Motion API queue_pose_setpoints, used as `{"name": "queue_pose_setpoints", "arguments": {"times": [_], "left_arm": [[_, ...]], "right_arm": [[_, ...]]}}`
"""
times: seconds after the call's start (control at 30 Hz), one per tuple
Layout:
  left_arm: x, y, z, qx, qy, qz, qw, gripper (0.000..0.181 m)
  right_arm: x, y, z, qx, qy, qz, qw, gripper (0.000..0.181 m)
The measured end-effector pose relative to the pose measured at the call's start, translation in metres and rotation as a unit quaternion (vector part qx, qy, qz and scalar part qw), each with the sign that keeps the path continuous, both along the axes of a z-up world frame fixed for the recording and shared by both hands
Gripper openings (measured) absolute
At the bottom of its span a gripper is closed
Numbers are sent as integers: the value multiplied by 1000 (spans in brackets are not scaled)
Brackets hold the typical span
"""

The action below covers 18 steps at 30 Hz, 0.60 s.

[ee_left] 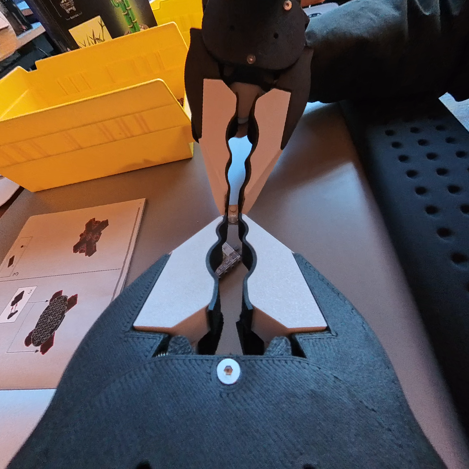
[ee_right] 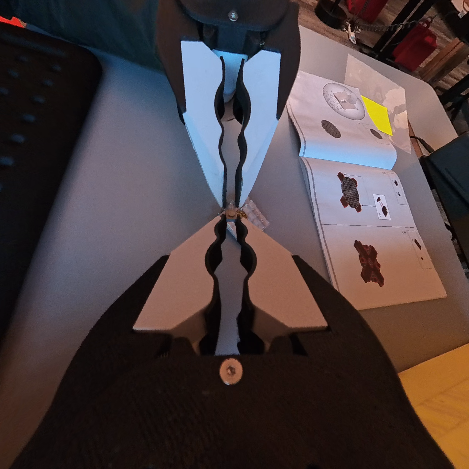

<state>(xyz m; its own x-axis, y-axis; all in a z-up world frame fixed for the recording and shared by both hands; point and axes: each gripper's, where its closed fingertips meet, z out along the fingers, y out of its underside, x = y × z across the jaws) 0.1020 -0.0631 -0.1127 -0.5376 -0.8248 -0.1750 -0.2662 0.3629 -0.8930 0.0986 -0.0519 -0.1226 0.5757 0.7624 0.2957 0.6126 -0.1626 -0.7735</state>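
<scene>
Your left gripper (ee_left: 232,220): tips pinched on a small grey stud piece (ee_left: 232,214), tip to tip with your right gripper (ee_right: 231,215), likewise nipped on it. A clear brick plate (ee_left: 227,262) lies beneath, long axis diagonal; open instruction booklet (ee_right: 375,228) and yellow bin (ee_left: 96,132) rest on the table (ee_left: 317,203).

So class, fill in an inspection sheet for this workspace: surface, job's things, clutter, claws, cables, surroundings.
Surface: grey table, bare in the middle.
Job's things: small grey piece at the meeting claw tips; clear brick just beneath them.
Clutter: yellow bins, open booklet, yellow note, black perforated mat.
Claws: right claw pinches the grey piece; left claw is tip to tip with it, grip unclear.
Cables: coiled cable on the floor.
Surroundings: red containers, dark box behind the bins.
</scene>
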Motion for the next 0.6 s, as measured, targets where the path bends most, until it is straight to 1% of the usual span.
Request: {"name": "queue_pose_setpoints", "arguments": {"times": [0.1, 0.3, 0.37, 0.5, 0.57, 0.6], "left_arm": [[0, 0, -2, 11, 4, 2, 1000, 6], [0, 1, 0, 6, 3, 3, 1000, 6], [0, 0, 0, 10, 3, 1, 1000, 6], [-2, -2, -1, 6, 11, -4, 1000, 6], [-2, -2, 2, -17, 22, -7, 1000, 6], [-3, -2, 6, -45, 31, -11, 998, 6]], "right_arm": [[0, 0, -2, 1, -4, 0, 1000, 7], [-3, 1, 3, 5, 19, 0, 1000, 10], [-3, 1, 2, 0, 21, 0, 1000, 7], [-3, -1, 2, -1, 10, 7, 1000, 7], [-4, -1, 5, 14, -4, 11, 1000, 6], [-4, -2, 8, 26, -7, 15, 1000, 6]]}}
